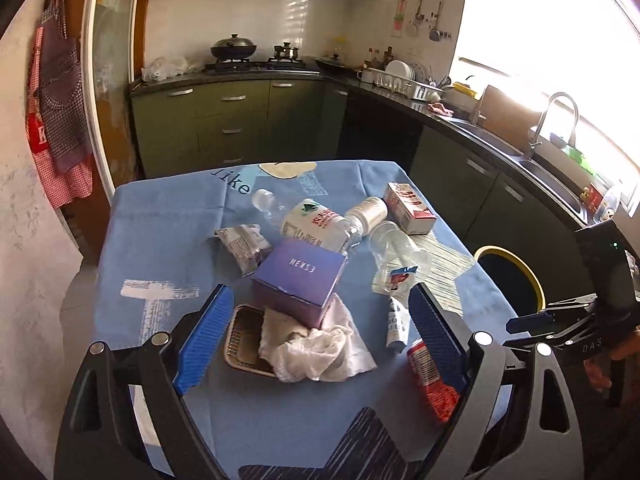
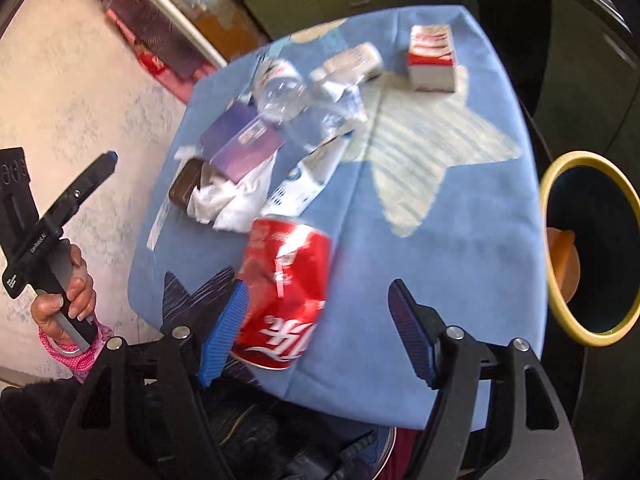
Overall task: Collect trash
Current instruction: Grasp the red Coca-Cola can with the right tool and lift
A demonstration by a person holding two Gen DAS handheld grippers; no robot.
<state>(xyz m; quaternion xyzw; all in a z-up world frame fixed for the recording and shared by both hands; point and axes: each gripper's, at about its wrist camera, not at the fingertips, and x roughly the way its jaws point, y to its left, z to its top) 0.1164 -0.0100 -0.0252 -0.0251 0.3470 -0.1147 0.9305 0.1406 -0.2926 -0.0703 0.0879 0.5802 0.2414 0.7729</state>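
Note:
Trash lies on a blue tablecloth (image 1: 168,216): a purple box (image 1: 298,276), a white tissue (image 1: 320,344) in a foil tray (image 1: 244,340), a plastic bottle (image 1: 308,220), a clear cup (image 1: 396,248), a red-and-white carton (image 1: 410,208), a wrapper (image 1: 244,244) and a crushed red can (image 1: 430,380). My left gripper (image 1: 320,336) is open above the tray and tissue. My right gripper (image 2: 316,328) is open, its left finger beside the red can (image 2: 286,288); its right finger stands apart from the can.
A yellow-rimmed dark bin (image 2: 592,248) stands right of the table, also in the left wrist view (image 1: 510,280). Kitchen cabinets, a stove and a sink (image 1: 532,164) are behind. The other hand-held gripper (image 2: 60,216) shows at left.

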